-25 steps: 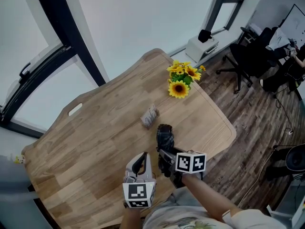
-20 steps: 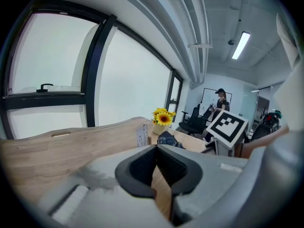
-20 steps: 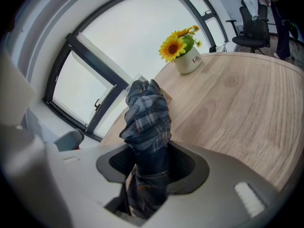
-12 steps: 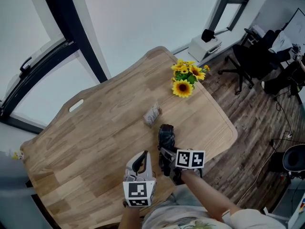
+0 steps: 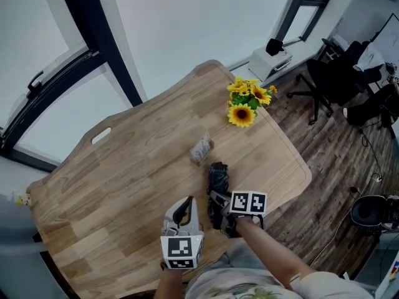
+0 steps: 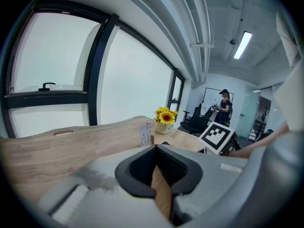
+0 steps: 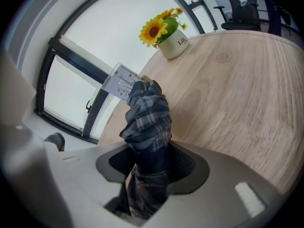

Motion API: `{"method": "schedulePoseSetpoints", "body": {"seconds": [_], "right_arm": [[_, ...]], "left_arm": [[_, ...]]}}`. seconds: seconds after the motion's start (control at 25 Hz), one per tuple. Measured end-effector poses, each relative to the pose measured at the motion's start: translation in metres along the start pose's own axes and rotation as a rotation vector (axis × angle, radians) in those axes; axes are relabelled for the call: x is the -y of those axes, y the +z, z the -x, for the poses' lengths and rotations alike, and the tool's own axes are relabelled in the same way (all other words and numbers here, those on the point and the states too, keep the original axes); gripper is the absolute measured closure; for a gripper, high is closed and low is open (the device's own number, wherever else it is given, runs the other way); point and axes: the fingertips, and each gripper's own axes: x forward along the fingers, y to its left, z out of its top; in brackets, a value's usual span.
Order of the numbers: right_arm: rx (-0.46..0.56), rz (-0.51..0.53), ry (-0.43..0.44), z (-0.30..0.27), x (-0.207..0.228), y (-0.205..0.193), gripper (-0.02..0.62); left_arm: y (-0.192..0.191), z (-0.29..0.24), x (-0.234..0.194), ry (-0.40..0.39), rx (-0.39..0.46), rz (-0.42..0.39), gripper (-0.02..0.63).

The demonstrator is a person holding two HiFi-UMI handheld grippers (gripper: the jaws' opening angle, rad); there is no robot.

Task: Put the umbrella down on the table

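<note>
Wood table [image 5: 124, 185] under both grippers. The left gripper [image 5: 182, 209] sits beside the right one with its jaws drawn together and nothing between them, idle and out of the way. Ahead of it and a bit right is a small printed card [image 5: 201, 148] standing on the wood. The umbrella [image 5: 218, 178], folded with dark plaid fabric, sticks straight out from my right gripper [image 5: 219, 209], its far end pointing toward that card. The right jaws are clamped on the umbrella's near end, pads pressing the cloth on both sides. I can't tell whether the far end touches the wood yet; from the right gripper view it looks tilted, just above the surface. A sunflower pot [image 5: 244, 108] is well ahead and to the right of the right gripper, no issue.

My read is that the set-down isn't finished. To do it well, I'd flatten the wrist so the umbrella comes down along its whole length instead of nose first, and stop short of the card. I'd open only once its weight is on the wood. It's a round bundle and could roll, so part the jaws wide and back straight out along its axis — no sideways drag.
</note>
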Motion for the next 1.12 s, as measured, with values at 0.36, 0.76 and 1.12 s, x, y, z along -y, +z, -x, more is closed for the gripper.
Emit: {"method": "schedulePoseSetpoints", "body": {"seconds": [0.36,0.76,1.12], "right_arm": [[-0.014,-0.067,0.029,-0.007,0.010,-0.001,0.393],[-0.034,-0.109,0.132,-0.005,0.003,0.000,0.298],[-0.029,0.042,0.119,0.016,-0.015,-0.005,0.279]], "left_arm": [[-0.001,0.000,0.003,-0.002,-0.006,-0.004,0.600],[0.007,0.000,0.015,-0.025,0.010,0.003,0.601],[0.010,0.007,0.021,-0.028,0.015,-0.005,0.601]]}}
